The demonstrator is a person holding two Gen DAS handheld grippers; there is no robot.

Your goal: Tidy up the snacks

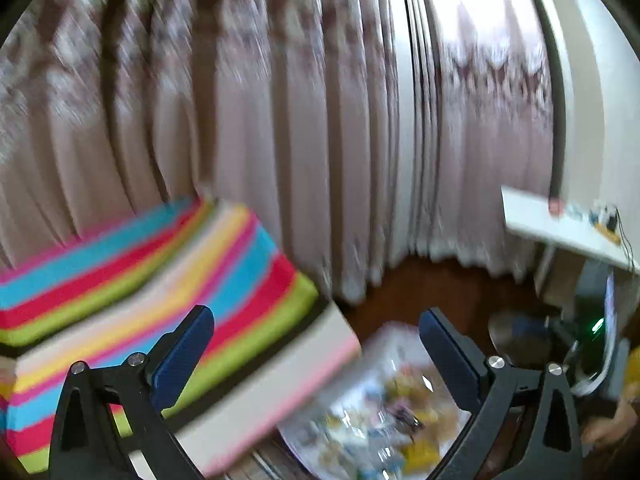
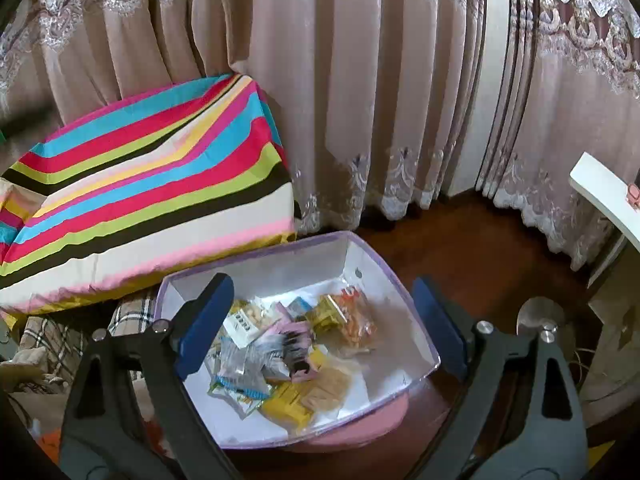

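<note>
Snack packets point(image 2: 288, 344) piled loose in white bin point(image 2: 384, 280) beside striped cushion point(image 2: 152, 184); collecting looks largely done. Left hand-held gripper point(image 1: 316, 356) wide, empty; right hand-held gripper point(image 2: 320, 324) wide, empty above bin. Left view blurred; remaining loose snacks probably elsewhere, unseen.

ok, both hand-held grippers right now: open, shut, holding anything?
Left hand-held gripper: open, holding nothing.
Right hand-held gripper: open, holding nothing, above the box of snacks.

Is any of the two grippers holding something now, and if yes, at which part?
Nothing is held. The left gripper and the right gripper both stand open and empty above the snack box.
</note>
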